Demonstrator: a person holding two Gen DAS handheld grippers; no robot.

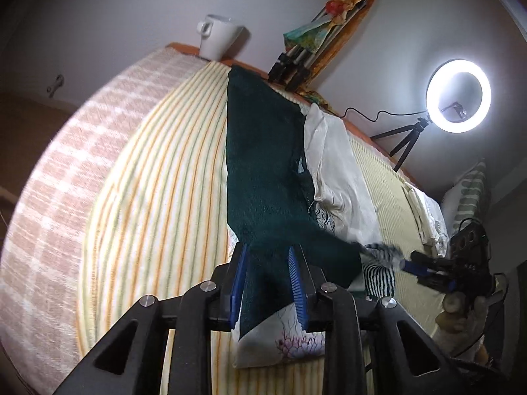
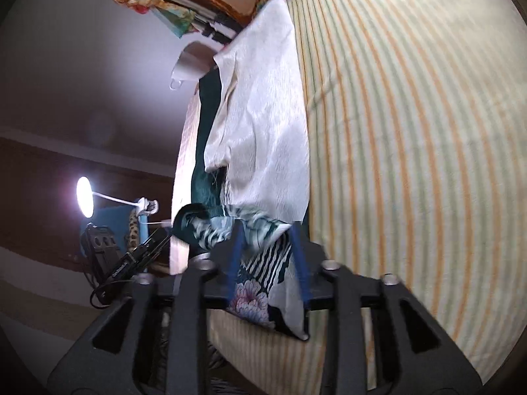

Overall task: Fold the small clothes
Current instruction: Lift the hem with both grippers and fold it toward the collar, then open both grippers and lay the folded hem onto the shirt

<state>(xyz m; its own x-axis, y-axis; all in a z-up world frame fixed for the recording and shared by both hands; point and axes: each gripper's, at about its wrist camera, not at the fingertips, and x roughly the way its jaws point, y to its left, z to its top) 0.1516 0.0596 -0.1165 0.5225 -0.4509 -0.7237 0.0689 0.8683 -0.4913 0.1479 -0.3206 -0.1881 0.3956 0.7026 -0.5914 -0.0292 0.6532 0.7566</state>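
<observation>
The dark green cloth lies stretched along the middle of the bed, from the far edge by the headboard down toward the near side, over the yellow-and-orange striped sheet. Its near end runs in between the blue pads of the left gripper, whose jaws stand a little apart; the pads do not seem to press on the fabric, which sags loosely between them. Under that end a white cloth printed with a pink flower peeks out.

Just beside the green cloth, on its right, a cream-white garment lies crumpled along the same line. At its near end sits a cloth with dark green and white stripes. The right gripper is over that spot: its jaws are parted, and the striped, flower-printed fabric lies between the pads, blurred, so whether they touch it cannot be told.

At the far edge of the bed a white mug stands on the orange headboard ledge, and near it a bundle of folded tripod legs wrapped in coloured cloth leans on the wall. A lit ring light on a small tripod stands at the far right corner. A checked pink-and-white blanket covers the left side.
</observation>
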